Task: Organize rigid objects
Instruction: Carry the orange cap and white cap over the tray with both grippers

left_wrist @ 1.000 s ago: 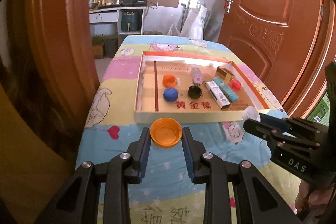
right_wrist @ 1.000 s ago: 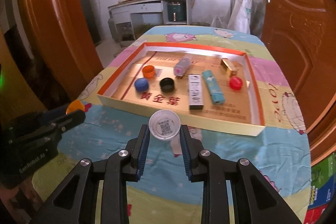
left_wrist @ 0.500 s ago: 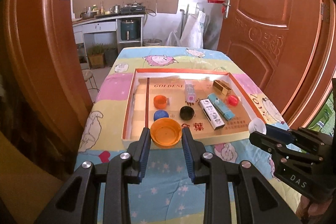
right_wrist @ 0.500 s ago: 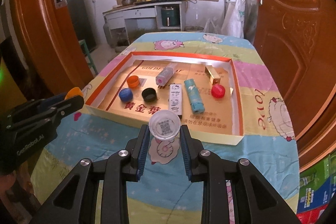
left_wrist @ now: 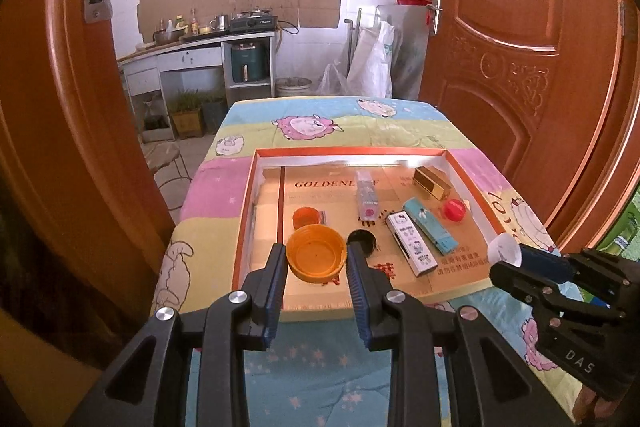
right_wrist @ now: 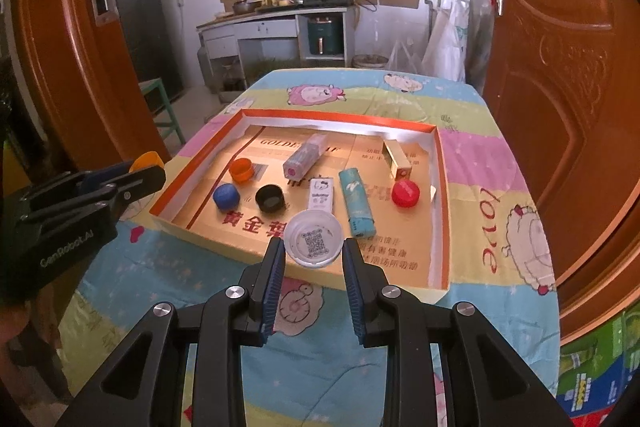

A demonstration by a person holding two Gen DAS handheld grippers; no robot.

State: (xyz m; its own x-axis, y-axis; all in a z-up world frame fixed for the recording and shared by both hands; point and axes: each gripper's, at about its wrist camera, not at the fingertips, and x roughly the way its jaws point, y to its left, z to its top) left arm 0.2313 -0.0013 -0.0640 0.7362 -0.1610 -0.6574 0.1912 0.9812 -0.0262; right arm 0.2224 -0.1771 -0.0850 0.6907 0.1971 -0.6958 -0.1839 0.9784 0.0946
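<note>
Kitchen doorway framing a counter [left_wrist: 328, 123] under a cartoon-sheep cloth: the left gripper [left_wrist: 317, 259] is clamping an orange cap [left_wrist: 316, 258], open side up, above the near edge of a shallow cardboard tray [right_wrist: 438, 187], while the right gripper [right_wrist: 313, 245] is gripping a white QR-coded cap [right_wrist: 313, 238] beside it; smaller caps, tubes and boxes are lying inside the tray

The box [left_wrist: 436, 291] floor reads "GOLDENLEAF" at its far end and "黄金叶" near the front. One gripper [left_wrist: 505, 254] body is marked "DAS", the other gripper [right_wrist: 148, 167] "GenRobot.AI". The quilt [right_wrist: 492, 239] says "love".
</note>
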